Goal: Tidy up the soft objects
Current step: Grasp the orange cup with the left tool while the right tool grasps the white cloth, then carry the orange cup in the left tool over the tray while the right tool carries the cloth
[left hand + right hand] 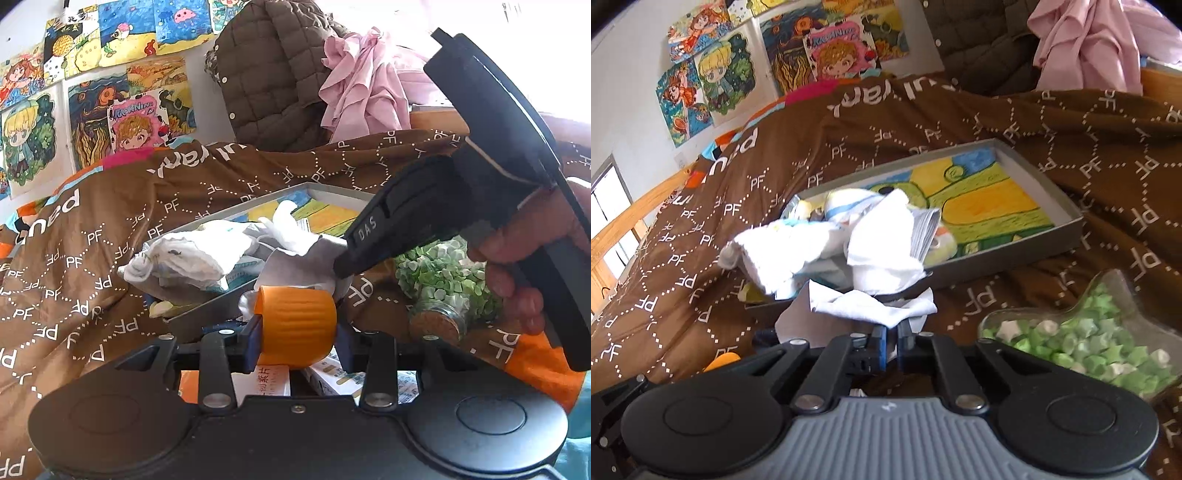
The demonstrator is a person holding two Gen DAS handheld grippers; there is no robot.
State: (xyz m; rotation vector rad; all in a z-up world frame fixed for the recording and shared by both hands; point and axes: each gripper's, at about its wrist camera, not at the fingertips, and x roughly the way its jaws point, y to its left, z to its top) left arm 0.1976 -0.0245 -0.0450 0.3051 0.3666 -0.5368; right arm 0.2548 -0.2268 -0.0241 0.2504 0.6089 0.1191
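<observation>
A shallow grey box (1067,218) with a yellow-green painting inside lies on the brown bedcover (960,122). A heap of white socks and cloths (775,254) fills its left end. My right gripper (892,336) is shut on a crumpled pale grey-white cloth (871,306) at the box's near edge. In the left wrist view that same gripper (341,264), held by a hand (517,258), pinches the cloth (314,254) just above my left gripper (295,328). The left gripper is shut on an orange ribbed cylinder (295,314) held between its blue pads (255,343).
A star-shaped glass jar of green paper stars (1089,343) with a cork stopper (436,325) lies to the right. Small medicine cartons (273,380) sit under the left gripper. A brown quilted jacket (269,74) and a pink garment (369,81) are piled behind. Drawings cover the wall.
</observation>
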